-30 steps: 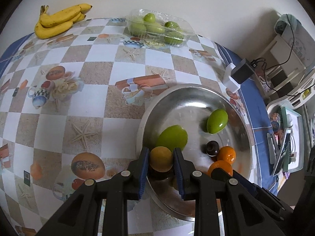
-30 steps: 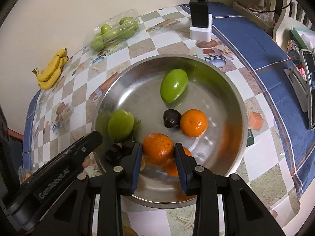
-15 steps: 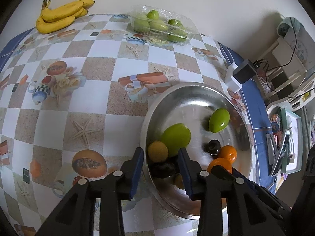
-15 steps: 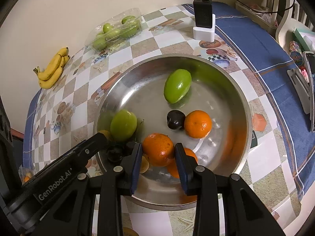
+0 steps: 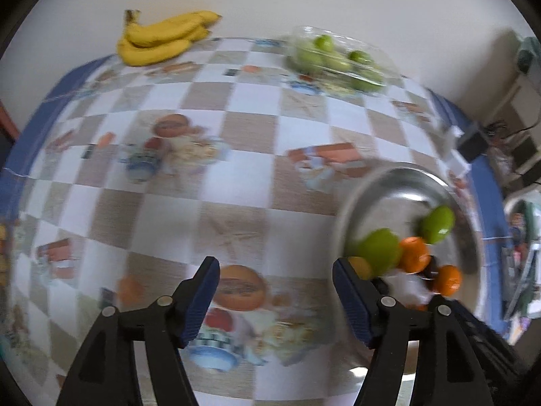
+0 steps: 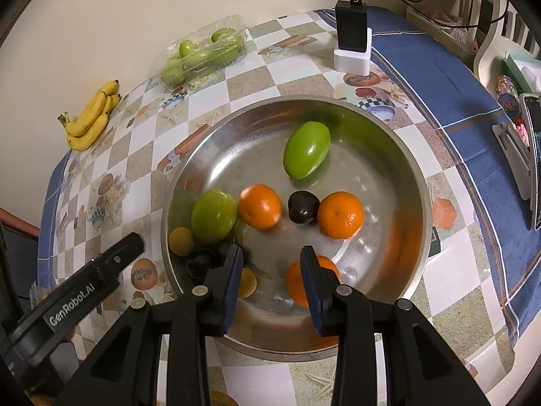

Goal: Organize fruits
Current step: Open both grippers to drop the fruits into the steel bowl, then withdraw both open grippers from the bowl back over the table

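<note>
A steel bowl [image 6: 399, 155] holds two green mangoes [image 6: 306, 154], three oranges [image 6: 340, 215], a dark plum [image 6: 303, 207] and a small yellow fruit [image 6: 181, 241]. One orange [image 6: 260, 206] lies blurred beside the left mango [image 6: 213, 215]. My right gripper [image 6: 272, 262] is open and empty over the bowl's near side. My left gripper [image 5: 275, 270] is open and empty over the tablecloth, left of the bowl [image 5: 382, 182]. It also shows in the right wrist view [image 6: 111, 264].
Bananas [image 6: 91, 118] and a clear tray of green fruit [image 6: 203, 55] lie at the table's far edge by the wall. A black charger on a white block [image 6: 351, 37] stands behind the bowl. A phone stand [image 6: 520, 155] is on the right.
My right gripper opened and let go of the orange, which rolled toward the left mango. My left gripper opened wide and swung left, away from the bowl.
</note>
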### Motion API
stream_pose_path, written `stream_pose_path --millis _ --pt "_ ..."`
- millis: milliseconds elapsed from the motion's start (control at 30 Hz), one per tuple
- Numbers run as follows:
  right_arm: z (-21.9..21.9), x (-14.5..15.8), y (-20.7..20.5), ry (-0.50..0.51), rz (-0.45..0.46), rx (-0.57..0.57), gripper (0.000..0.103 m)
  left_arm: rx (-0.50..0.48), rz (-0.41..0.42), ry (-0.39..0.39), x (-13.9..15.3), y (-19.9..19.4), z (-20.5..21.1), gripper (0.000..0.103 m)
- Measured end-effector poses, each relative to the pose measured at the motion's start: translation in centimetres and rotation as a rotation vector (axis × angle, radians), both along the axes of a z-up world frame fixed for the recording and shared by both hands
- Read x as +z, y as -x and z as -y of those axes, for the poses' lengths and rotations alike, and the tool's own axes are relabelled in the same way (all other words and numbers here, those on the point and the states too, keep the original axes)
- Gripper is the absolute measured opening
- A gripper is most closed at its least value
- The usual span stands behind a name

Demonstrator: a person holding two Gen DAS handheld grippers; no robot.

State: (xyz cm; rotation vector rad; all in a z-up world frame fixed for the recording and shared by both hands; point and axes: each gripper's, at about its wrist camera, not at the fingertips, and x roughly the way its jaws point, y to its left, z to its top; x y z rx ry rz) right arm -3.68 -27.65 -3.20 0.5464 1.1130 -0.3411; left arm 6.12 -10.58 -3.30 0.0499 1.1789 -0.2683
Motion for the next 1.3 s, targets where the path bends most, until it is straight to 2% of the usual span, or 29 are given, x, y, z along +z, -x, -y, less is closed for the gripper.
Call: stream_pose_path --millis 67,133,200,367,433,567,667,933,1300 --pt "-0.1 -0.1 -0.1 0.013 -0.008 -0.001 0.061 0.013 0.025 -0.066 -0.1 0.0 -0.5 0.073" --pt "-0.4 -0.1 -0.1 0.019 -0.006 0.008 0.062 0.024 0.050 -0.113 -0.2 0.1 -1.0 0.073" --pt "-0.6 -0.2 -0.1 0.028 -0.010 0.021 0.068 0.037 0.073 -0.149 -0.3 0.3 -1.5 0.073" --pt "-1.2 -0.2 -0.1 0.056 -0.011 0.046 0.075 0.073 0.084 -0.225 -0.5 0.6 -2.3 0.073" --pt "-1.5 -0.2 -0.1 0.067 -0.010 0.057 0.084 0.088 0.087 -0.245 -0.4 0.8 -2.7 0.073" --pt "-2.0 0.0 0.0 0.079 0.004 0.075 0.085 0.108 0.092 -0.295 -0.4 1.3 -3.3 0.073" --pt "-2.5 0.1 0.1 0.092 0.008 0.090 0.098 0.123 0.096 -0.335 -0.4 1.7 -3.9 0.073" --pt "-3.7 0.5 0.7 0.099 0.027 0.111 0.099 0.123 0.099 -0.370 0.0 3.3 -5.2 0.073" --pt "-4.8 1.1 1.9 0.107 0.048 0.129 0.099 0.117 0.116 -0.340 1.6 5.5 -6.7 0.073"
